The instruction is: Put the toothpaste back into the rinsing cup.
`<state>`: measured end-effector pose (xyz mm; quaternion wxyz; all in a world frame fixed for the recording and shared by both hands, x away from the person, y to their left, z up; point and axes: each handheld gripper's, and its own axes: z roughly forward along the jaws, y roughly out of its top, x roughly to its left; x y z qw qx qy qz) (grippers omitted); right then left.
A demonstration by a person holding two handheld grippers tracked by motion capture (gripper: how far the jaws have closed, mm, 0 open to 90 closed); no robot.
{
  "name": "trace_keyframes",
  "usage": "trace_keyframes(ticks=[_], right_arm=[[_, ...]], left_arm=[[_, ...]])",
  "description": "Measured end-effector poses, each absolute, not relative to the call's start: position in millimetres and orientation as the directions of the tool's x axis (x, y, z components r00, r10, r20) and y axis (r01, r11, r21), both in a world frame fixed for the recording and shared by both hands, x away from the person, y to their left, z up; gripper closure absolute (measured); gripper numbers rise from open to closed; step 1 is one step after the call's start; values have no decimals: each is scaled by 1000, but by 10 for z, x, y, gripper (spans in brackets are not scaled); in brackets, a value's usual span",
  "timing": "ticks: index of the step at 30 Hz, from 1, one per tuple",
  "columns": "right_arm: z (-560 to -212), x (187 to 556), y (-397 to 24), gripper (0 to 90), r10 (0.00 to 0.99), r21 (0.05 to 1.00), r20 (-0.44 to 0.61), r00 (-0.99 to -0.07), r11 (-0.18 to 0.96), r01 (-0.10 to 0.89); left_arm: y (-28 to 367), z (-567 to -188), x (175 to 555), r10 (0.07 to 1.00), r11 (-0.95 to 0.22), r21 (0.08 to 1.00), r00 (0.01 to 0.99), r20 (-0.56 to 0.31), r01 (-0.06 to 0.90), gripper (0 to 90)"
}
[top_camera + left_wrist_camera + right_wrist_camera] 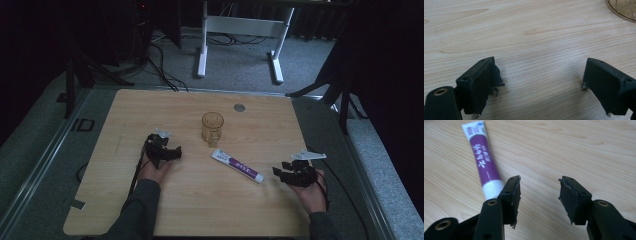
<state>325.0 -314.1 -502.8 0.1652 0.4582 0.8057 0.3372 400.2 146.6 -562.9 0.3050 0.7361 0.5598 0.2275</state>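
Two spread grippers beside toothpaste tube (237,165)

Looks like a lab or recording studio, dimly lit. At centre, a light wooden tabletop (150,200) with a round metal grommet (239,107) toward twelve o'clock, set on a grey carpeted platform (45,150). At twelve o'clock beyond it, the white legs of a height-adjustable desk (202,50) on grey carpet, loose black cables (160,65) trailing across the floor at eleven. Black stand legs (70,85) at ten o'clock and (345,107) at two, dark drapes behind.
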Motion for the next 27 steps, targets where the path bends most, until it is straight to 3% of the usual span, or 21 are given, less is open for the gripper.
trace_keyframes(ticks=[12, 27], right_arm=[[-4994, 3252, -3221, 512, 867, 638, -7, -498, 387, 665], [-4755, 3315, -3099, 521, 824, 580, -82, -560, 496, 646]], left_arm=[[1468, -5629, 4002, 963, -189, 703, 271, -5, 686, 115], [1467, -5628, 4002, 962, -189, 703, 271, -6, 686, 116]])
